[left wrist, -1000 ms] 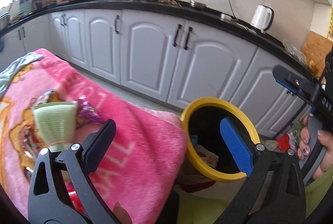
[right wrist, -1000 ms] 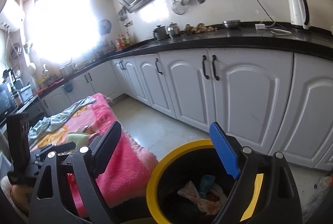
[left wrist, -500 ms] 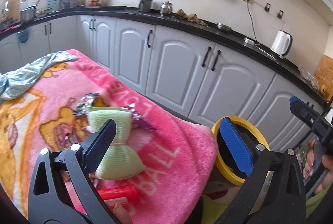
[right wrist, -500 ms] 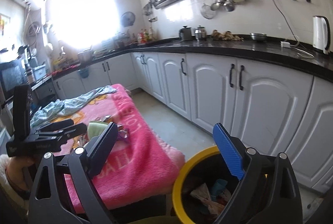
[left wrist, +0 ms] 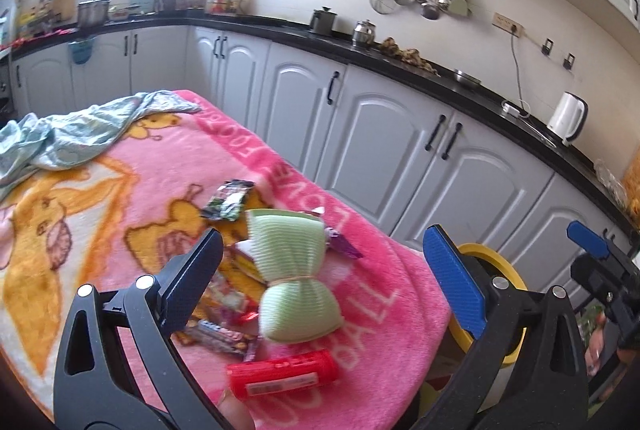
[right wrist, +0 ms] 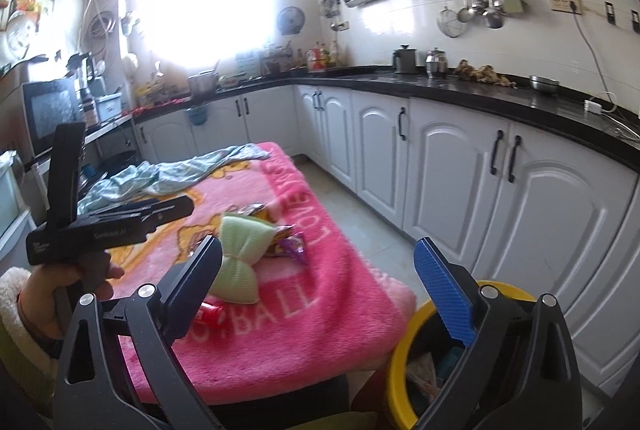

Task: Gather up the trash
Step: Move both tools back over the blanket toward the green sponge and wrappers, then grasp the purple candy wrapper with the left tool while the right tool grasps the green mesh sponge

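Observation:
Trash lies on a pink blanket (left wrist: 132, 186): a green bow-shaped sponge (left wrist: 294, 270), a red tube (left wrist: 284, 374), several snack wrappers (left wrist: 228, 198) and a purple wrapper (left wrist: 340, 244). My left gripper (left wrist: 324, 282) is open and empty, hovering above the sponge. My right gripper (right wrist: 320, 290) is open and empty, above the table's right end and the yellow bin (right wrist: 404, 354). The sponge (right wrist: 240, 262) and the left gripper's body (right wrist: 108, 226) show in the right wrist view. The bin (left wrist: 500, 270) stands right of the table.
A light blue cloth (left wrist: 72, 138) lies crumpled at the table's far left. White cabinets (left wrist: 404, 146) under a black counter run along the back and right. A white kettle (left wrist: 568, 118) stands on the counter. Tiled floor (right wrist: 360, 214) lies between table and cabinets.
Both grippers have swung left and back from the bin toward the table. The trash pile now lies centred under my left gripper. Both stay open.

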